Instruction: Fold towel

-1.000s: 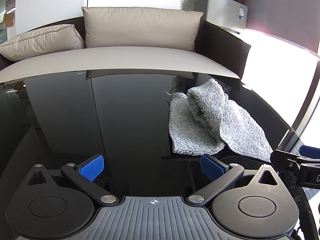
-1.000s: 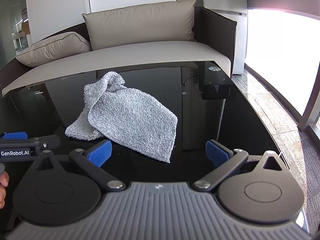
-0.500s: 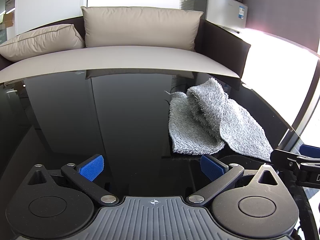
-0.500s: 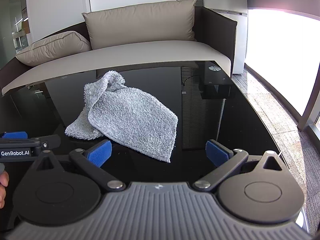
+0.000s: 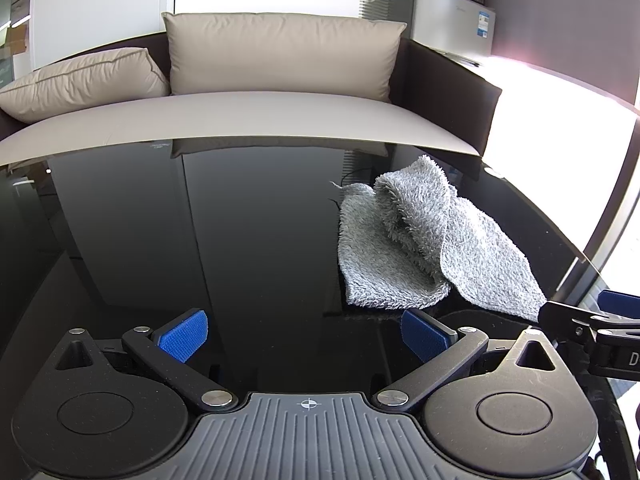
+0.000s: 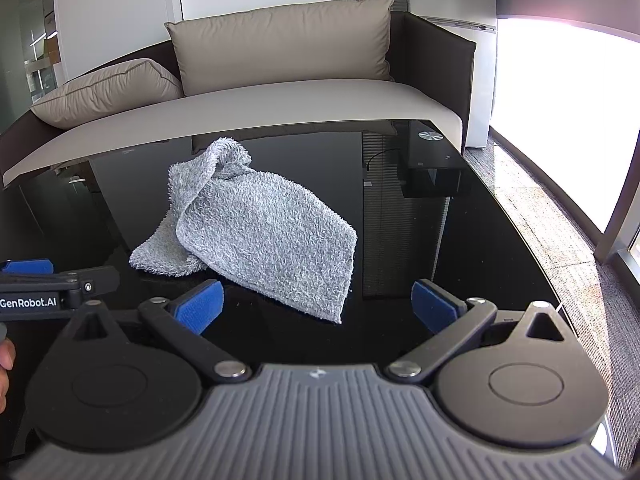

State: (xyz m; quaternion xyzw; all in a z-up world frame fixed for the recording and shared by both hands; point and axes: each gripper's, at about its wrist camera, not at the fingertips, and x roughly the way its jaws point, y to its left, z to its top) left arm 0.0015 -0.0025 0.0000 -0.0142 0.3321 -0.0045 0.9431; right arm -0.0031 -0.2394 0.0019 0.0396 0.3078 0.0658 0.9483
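Observation:
A grey fluffy towel (image 5: 424, 240) lies crumpled on the glossy black table (image 5: 240, 240), one part bunched up and draped over the rest. In the left wrist view it sits ahead and to the right of my left gripper (image 5: 304, 338), which is open and holds nothing. Seen from the right wrist, the towel (image 6: 264, 236) lies just ahead of my right gripper (image 6: 318, 306), its near corner between the open blue pads (image 6: 200, 306). Nothing is gripped. The other gripper shows at each view's edge.
A beige sofa (image 5: 240, 120) with cushions runs along the table's far edge. A silver fridge (image 6: 452, 20) and a bright window stand at the right. The table's right edge (image 6: 520, 220) drops to grey carpet. A fingertip (image 6: 6, 360) shows at the left.
Both grippers have crept slightly closer to the towel; its near corner now sits a little lower between the right gripper's pads. The towel itself has not moved.

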